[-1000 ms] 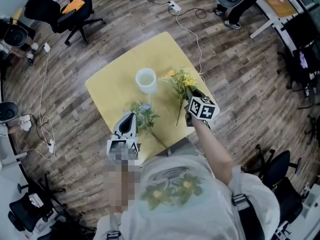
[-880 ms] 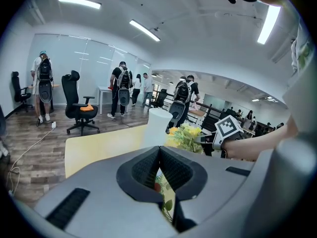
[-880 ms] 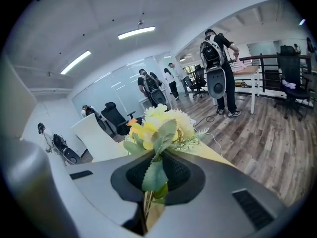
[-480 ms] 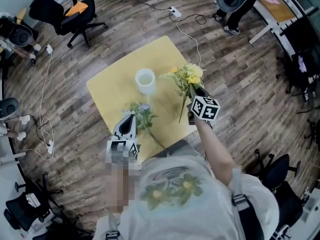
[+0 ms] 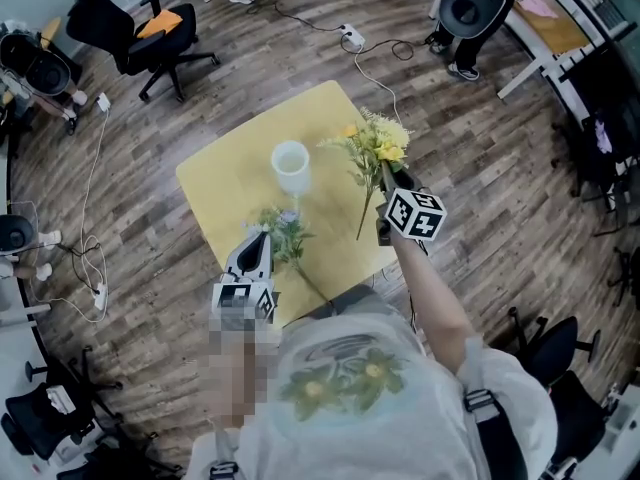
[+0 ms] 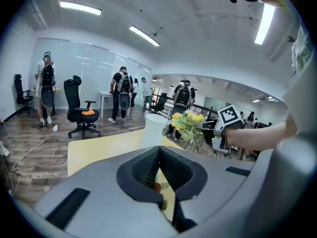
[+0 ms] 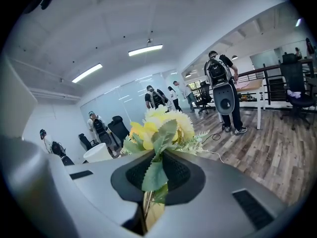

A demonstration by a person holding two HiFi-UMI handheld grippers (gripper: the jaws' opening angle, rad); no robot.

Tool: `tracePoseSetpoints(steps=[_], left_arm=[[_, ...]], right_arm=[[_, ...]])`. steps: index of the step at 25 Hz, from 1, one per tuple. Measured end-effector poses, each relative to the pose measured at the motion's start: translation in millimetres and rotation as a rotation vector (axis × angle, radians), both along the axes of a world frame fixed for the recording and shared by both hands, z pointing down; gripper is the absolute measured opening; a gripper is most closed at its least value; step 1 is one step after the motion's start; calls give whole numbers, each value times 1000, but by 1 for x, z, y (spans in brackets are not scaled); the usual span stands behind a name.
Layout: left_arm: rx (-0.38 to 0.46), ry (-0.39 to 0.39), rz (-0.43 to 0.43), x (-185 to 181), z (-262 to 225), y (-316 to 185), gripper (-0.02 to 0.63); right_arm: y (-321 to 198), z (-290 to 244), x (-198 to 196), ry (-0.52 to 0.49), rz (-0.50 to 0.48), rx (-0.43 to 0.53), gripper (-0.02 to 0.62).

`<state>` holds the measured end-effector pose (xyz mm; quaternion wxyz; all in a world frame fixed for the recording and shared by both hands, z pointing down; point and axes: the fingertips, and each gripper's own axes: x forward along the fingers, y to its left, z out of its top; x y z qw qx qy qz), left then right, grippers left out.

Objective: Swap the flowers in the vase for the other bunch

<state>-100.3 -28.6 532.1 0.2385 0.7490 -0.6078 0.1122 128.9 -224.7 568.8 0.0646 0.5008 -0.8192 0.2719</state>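
A white vase (image 5: 291,165) stands empty near the middle of the yellow table (image 5: 225,183). My right gripper (image 5: 386,178) is shut on the stems of a yellow flower bunch (image 5: 375,146), held in the air to the right of the vase, with the stem ends hanging free. In the right gripper view the blooms (image 7: 161,127) rise just past the jaws, with the vase (image 7: 99,152) behind on the left. A pale blue bunch (image 5: 284,228) lies flat on the table. My left gripper (image 5: 262,236) hovers just left of it, shut, with nothing held (image 6: 158,151).
The table's near edge (image 5: 335,293) is by the person's body. On the wooden floor around are a black office chair with an orange cushion (image 5: 140,30), a power strip with cables (image 5: 350,36) and more chairs. Several people (image 6: 121,90) stand beyond the table.
My right gripper has risen with the yellow bunch, lifting its stems higher above the table. The left gripper has hardly shifted.
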Motion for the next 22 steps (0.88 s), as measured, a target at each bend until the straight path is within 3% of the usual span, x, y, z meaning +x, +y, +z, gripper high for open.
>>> tracePoseSetpoints(steps=[16,22], left_arm=[[6,-12,-7,9,-9,14,17],[15,16,-31,11,-13,21,17]], right_arm=[[-11,-72,-12,-81,-60,133,55],[-14,-100,-18,-111,-76,188,55]])
